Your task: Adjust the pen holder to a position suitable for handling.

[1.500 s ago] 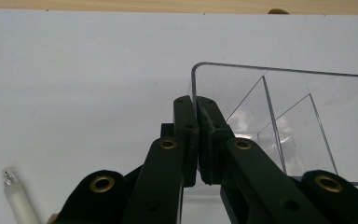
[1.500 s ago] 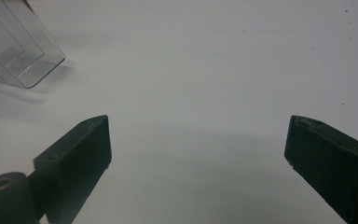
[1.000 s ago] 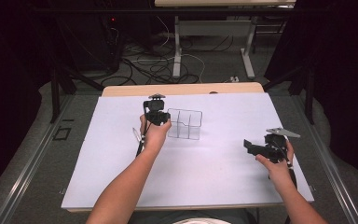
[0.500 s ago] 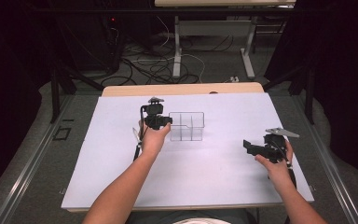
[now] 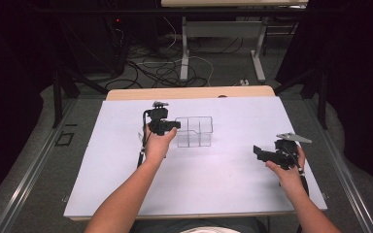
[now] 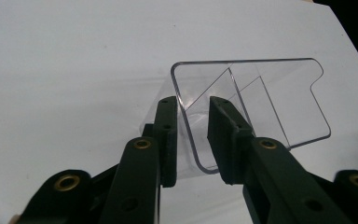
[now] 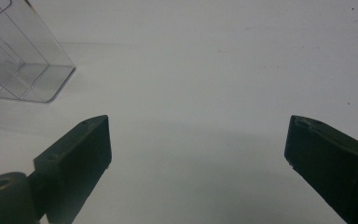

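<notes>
The release step is in hand. The clear divided tray [image 5: 194, 131] stands on the counter [image 5: 223, 184], one wall between the jaws of the left hand-held gripper [image 6: 192, 135], which have just been opening and no longer press it. Withdrawal is called for next. The right hand-held gripper [image 7: 198, 149] is spread, well apart. Compared with the earlier frame, the tray sits slightly farther right.

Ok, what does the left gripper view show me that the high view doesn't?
Left gripper view: the left gripper straddles a wall of the clear box with slight gaps on both sides, and its jaws have just been opening. High view: the right gripper is held at the right side of the table, away from the box. Both: the box standing on the white table.
</notes>
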A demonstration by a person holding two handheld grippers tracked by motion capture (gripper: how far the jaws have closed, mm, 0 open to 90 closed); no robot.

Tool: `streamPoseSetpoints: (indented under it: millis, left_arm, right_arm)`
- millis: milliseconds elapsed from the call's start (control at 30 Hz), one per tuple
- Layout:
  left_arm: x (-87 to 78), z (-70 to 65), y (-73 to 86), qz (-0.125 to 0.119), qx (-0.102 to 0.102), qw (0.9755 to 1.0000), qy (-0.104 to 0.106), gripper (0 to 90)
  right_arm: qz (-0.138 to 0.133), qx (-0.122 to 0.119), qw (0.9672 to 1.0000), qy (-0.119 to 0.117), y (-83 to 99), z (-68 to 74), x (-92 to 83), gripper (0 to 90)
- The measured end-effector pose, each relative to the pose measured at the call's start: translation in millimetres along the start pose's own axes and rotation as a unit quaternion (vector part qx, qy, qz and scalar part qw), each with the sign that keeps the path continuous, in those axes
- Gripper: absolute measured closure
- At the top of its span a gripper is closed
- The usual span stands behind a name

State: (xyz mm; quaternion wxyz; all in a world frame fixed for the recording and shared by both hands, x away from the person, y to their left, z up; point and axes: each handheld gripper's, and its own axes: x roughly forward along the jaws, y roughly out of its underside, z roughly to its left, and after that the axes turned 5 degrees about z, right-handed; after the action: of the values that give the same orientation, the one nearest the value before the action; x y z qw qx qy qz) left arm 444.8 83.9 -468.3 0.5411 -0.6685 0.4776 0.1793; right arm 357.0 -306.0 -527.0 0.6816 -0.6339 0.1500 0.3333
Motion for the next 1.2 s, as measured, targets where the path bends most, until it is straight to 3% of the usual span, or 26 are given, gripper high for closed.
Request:
streamPoseSetpoints:
  millis: [300, 433, 933, 1067, 1200]
  left_arm:
    - [-14.6, 10.1, -1.9, -0.022, -0.009, 0.9995, 0.022, 58.1]
    - [-21.2, 16.8, -3.5, -0.032, -0.022, 0.9988, 0.028, 54.5]
    - [-37.5, 48.6, -4.8, -0.059, -0.045, 0.9971, 0.017, 39.7]
    - [-39.9, 58.9, -5.2, -0.063, -0.055, 0.9963, 0.021, 36.9]
    - [-41.6, 67.6, -4.2, -0.060, -0.081, 0.9943, 0.035, 34.3]
  right_arm:
    - [0.000, 0.002, 1.0000, 0.000, 0.0, 1.2, -0.4, 6.8]
    - [0.000, 0.002, 1.0000, 0.001, -0.2, 1.0, -0.6, 6.8]
    - [-0.001, -0.002, 1.0000, 0.000, -0.6, 0.9, -0.1, 6.8]
    - [0.000, -0.003, 1.0000, -0.001, -0.4, 1.1, 0.0, 6.8]
    - [-0.001, -0.003, 1.0000, -0.002, -0.7, 1.2, 0.3, 6.8]
